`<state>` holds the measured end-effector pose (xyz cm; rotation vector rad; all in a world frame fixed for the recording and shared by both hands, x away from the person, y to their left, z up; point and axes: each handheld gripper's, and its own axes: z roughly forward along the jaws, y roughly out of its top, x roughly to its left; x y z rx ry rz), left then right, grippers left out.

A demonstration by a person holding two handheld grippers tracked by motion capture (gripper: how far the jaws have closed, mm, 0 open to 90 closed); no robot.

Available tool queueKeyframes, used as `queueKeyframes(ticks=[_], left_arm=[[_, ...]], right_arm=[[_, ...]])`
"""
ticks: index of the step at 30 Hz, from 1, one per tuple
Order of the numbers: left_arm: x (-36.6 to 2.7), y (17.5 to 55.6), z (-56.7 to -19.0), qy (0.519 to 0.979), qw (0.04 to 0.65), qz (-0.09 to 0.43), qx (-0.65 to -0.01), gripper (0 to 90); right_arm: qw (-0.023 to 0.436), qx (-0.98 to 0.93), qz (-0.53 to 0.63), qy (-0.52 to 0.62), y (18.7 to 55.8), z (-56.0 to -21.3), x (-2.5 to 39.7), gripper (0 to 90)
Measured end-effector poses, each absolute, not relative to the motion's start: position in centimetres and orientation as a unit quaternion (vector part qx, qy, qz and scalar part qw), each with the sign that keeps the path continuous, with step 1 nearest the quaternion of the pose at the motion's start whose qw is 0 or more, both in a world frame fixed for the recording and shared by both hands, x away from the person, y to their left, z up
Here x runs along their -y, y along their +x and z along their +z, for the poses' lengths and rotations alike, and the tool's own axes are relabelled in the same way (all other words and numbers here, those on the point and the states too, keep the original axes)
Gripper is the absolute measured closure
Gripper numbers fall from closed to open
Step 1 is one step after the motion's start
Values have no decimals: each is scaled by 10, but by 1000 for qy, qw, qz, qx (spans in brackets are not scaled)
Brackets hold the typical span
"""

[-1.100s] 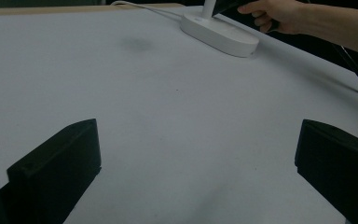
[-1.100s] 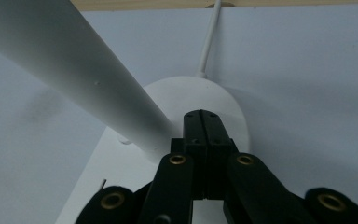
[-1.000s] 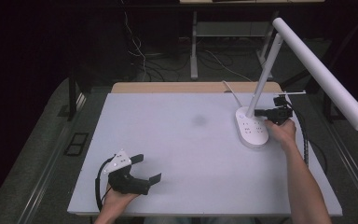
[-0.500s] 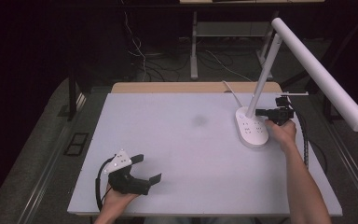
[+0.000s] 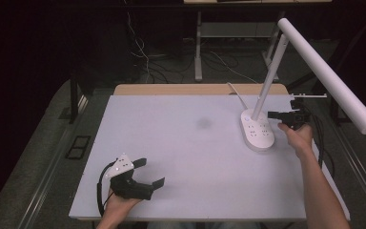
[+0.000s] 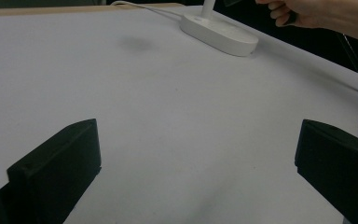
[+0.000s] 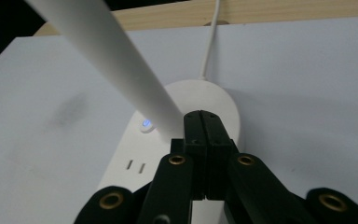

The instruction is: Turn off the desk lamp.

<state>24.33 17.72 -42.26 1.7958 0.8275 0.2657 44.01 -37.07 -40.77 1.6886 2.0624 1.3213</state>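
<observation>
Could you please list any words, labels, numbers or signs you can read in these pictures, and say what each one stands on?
No readable text in any view.
The lamp base carries only socket slots and a small round button lit blue, with no legible marking.
The right gripper, jaws closed above that base, and the left gripper, jaws apart over the table, bear no lettering.

The bench (image 5: pixel 190 157) has a white top with a bare wooden strip (image 5: pixel 181 89) along its far edge. A white lamp (image 5: pixel 257 131) stands by its base near the far right corner, its cord (image 5: pixel 236 93) running over the far edge. A faint grey smudge (image 5: pixel 203 123) marks the middle.
</observation>
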Motion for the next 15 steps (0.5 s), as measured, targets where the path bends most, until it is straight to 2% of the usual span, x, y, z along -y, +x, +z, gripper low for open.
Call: queueKeyframes(ticks=[7, 12, 14, 15], left_arm=[[-179, 243, -422, 753, 547, 112, -349, 0], [-178, 243, -423, 753, 545, 111, -350, 0], [-178, 242, -423, 753, 545, 111, -351, 0], [-178, 242, -423, 753, 545, 111, -351, 0]], right_arm=[[90, -699, 439, 557, 426, -395, 368, 865], [90, -698, 429, 566, 415, -389, 366, 801], [89, -699, 434, 562, 407, -383, 362, 731], [89, -699, 434, 562, 407, -383, 362, 731]])
